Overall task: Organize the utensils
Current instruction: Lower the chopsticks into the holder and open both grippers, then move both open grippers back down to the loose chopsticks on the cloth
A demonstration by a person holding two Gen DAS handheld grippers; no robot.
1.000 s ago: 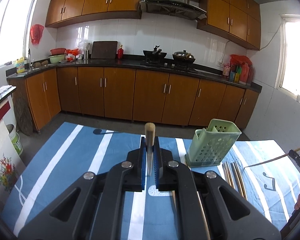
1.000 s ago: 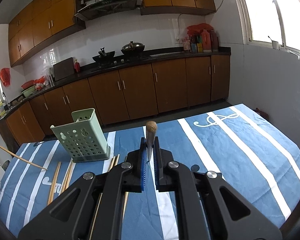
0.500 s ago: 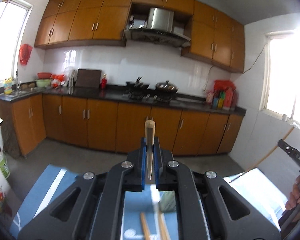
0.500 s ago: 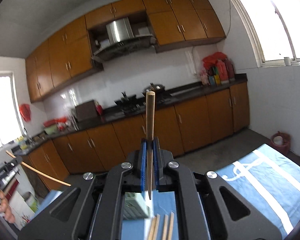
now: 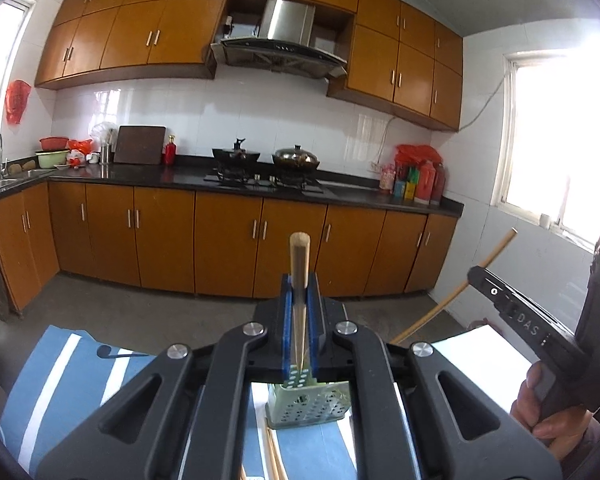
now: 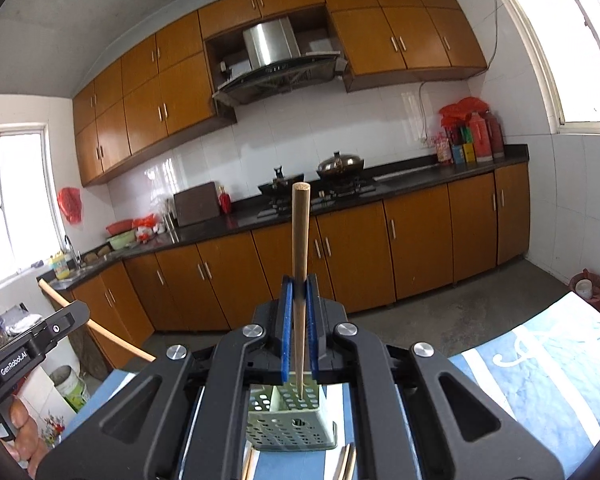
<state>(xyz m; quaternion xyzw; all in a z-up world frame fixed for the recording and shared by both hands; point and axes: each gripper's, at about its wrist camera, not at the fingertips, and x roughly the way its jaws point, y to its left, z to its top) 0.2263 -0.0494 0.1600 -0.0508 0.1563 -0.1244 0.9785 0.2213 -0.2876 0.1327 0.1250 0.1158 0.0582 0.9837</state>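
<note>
My left gripper (image 5: 299, 312) is shut on a wooden chopstick (image 5: 299, 276) that stands upright between its blue pads, tip down over the green perforated utensil holder (image 5: 308, 404). My right gripper (image 6: 299, 312) is shut on another wooden chopstick (image 6: 300, 256), also upright, its tip above the holder's (image 6: 292, 420) open top. Each gripper shows in the other's view: the right one (image 5: 512, 304) with its chopstick (image 5: 460, 288), the left one (image 6: 32, 344) with its chopstick (image 6: 96, 328).
More chopsticks lie on the blue striped tablecloth (image 6: 540, 376) beside the holder (image 6: 346, 464), and in the left wrist view (image 5: 274, 456). Kitchen cabinets and a counter (image 5: 236, 184) run along the far wall beyond the table.
Both grippers rose and tilted upward, then closed in over the green holder from either side. Each still holds its chopstick, now upright with the tip pointing into the holder.
</note>
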